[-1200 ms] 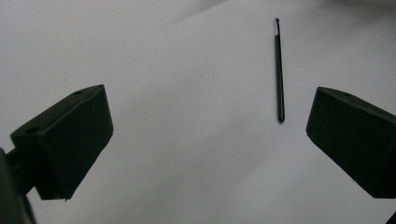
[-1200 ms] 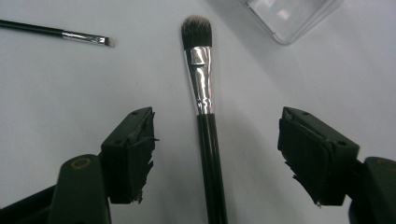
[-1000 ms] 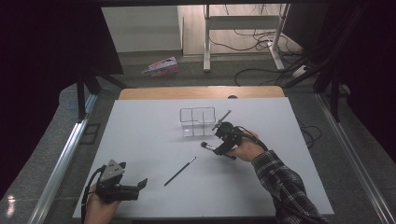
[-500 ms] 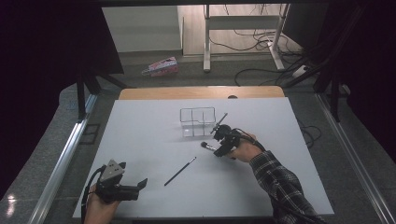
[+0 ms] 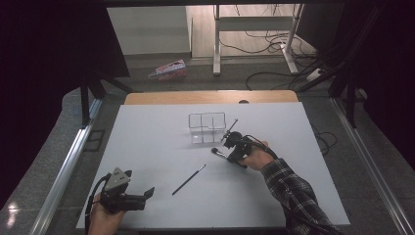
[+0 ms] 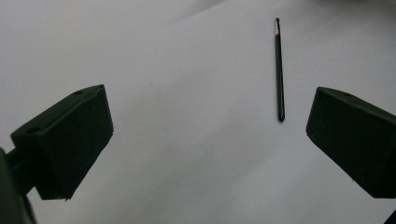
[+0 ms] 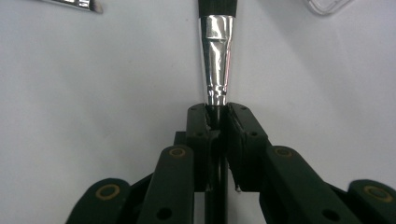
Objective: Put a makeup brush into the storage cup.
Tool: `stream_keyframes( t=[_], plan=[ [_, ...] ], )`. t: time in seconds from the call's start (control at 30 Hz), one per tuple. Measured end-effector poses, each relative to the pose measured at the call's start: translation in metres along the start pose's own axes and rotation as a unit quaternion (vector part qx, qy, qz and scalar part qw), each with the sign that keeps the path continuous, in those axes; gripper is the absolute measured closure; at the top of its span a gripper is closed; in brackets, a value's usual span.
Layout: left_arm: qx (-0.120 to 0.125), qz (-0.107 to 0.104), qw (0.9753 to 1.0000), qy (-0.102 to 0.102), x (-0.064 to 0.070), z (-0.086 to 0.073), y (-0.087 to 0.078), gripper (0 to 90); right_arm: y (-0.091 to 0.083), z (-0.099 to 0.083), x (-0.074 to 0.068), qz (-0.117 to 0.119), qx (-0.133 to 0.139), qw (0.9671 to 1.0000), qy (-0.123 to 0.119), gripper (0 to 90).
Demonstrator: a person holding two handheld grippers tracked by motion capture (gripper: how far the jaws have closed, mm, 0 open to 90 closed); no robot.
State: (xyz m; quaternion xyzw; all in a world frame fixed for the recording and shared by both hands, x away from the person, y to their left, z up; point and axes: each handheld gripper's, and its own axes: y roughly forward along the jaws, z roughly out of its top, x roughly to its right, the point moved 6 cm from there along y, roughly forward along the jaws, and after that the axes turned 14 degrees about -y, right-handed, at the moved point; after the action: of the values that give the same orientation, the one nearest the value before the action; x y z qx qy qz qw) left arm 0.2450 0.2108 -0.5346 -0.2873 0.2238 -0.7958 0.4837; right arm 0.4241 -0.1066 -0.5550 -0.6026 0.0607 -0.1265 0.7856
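Right gripper (image 5: 230, 147): sits right of centre on the white table (image 5: 303, 161), just in front of the clear organiser (image 5: 207, 127). Its jaws are clamped on a makeup brush (image 7: 215, 70). The right gripper view shows the jaws pressed onto the brush handle directly below the silver ferrule, with the dark bristle end running off the top of the frame. In the high view the brush is tilted, one end up toward the right corner of the organiser, the other down toward the table; whether it touches the organiser cannot be told at this size.

Clear organiser: wire-edged, divided into compartments, stands upright near the table's middle, toward the far side. What is in the compartments is hard to make out.

Left gripper (image 5: 139, 198): near front-left corner of the table, held by the person's left hand (image 5: 100, 218). Jaws spread wide in the left gripper view, nothing between them, bare table beneath.

Thin black brush (image 5: 188, 179): lies flat on the table, diagonal, between the two grippers and apart from both. In the left gripper view it lies ahead, nearer the right-hand jaw, small tip pointing away.

A second silver-ended item (image 7: 74, 3) lies at the top-left edge of the right gripper view.
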Motion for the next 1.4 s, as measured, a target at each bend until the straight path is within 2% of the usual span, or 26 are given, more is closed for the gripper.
stream_keyframes(
  t=[0.4, 0.87, 1.13, 1.4],
  plan=[
    [0.001, 0.001, 1.0000, 0.000, 0.000, 0.000, 0.000, 1.3, -0.005, -0.002, -0.003, 0.000, 0.031, 0.9994, 0.012, 78.7],
    [0.001, 0.003, 1.0000, 0.002, 0.000, 0.000, 0.000, 1.2, -0.011, -0.004, -0.006, -0.004, 0.052, 0.9986, 0.004, 78.7],
    [0.003, 0.003, 1.0000, 0.001, 0.000, 0.000, 0.000, 1.3, -0.020, -0.004, -0.009, -0.013, 0.078, 0.9969, 0.005, 78.7],
    [0.002, 0.004, 1.0000, 0.001, 0.000, 0.000, 0.000, 1.3, -0.027, -0.008, -0.010, -0.015, 0.107, 0.9940, 0.018, 78.6]
  ],
)
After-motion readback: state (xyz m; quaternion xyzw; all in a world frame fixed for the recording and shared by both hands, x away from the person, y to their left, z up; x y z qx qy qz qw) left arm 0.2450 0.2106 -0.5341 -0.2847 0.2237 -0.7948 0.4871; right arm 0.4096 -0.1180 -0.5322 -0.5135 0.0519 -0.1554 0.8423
